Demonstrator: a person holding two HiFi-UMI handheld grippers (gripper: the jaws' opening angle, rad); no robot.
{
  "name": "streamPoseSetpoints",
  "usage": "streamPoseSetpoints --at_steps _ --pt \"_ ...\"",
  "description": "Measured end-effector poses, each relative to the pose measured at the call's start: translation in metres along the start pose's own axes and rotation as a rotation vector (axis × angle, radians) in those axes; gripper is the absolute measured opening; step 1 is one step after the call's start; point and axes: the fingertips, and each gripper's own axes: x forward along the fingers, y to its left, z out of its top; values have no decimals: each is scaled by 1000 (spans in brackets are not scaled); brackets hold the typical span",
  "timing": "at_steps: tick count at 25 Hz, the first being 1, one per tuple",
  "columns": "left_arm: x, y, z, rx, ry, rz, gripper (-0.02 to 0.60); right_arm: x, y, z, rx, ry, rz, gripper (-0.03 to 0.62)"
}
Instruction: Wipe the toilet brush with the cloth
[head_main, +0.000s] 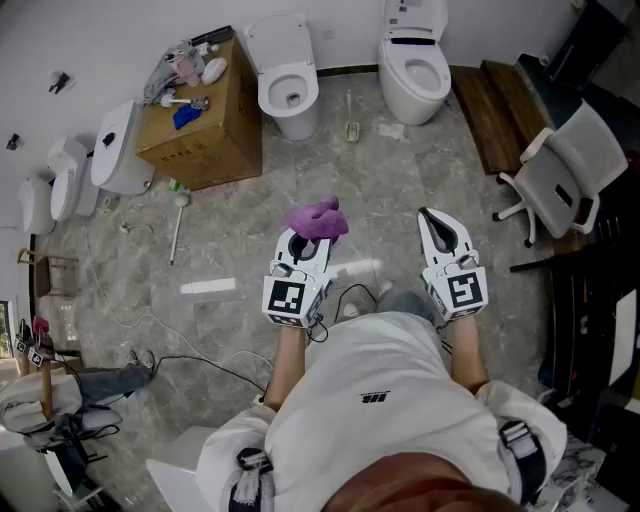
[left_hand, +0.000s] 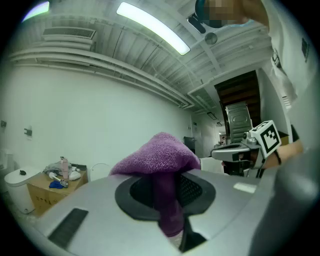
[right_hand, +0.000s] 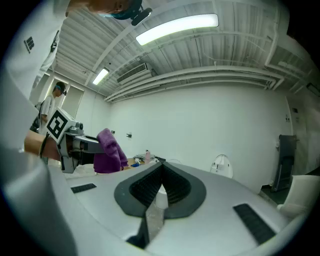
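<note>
My left gripper (head_main: 303, 243) is held level in front of the person and is shut on a purple cloth (head_main: 318, 219). In the left gripper view the cloth (left_hand: 159, 156) bulges over the jaws and a strip of it hangs down between them. My right gripper (head_main: 431, 219) is beside it on the right, shut with nothing in it; its jaws meet in the right gripper view (right_hand: 160, 181). A thin white rod with a rounded end, which looks like the toilet brush (head_main: 176, 230), lies on the marble floor, left of and beyond the left gripper. Neither gripper touches it.
A cardboard box (head_main: 205, 135) with bottles and clutter on top stands at the far left wall, with toilet tanks (head_main: 118, 150) beside it. Two toilets (head_main: 287, 88) (head_main: 415, 62) stand at the back wall. An office chair (head_main: 565, 182) is on the right. Cables (head_main: 190, 362) trail over the floor.
</note>
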Motion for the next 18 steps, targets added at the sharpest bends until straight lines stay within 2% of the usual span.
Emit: streamPoseSetpoints --at_steps 10,18 --pt "20 18 -7 -16 23 -16 72 24 1 -5 9 -2 -29 -3" --pt "70 47 -12 -11 37 8 72 73 -34 -23 25 14 -17 -3"
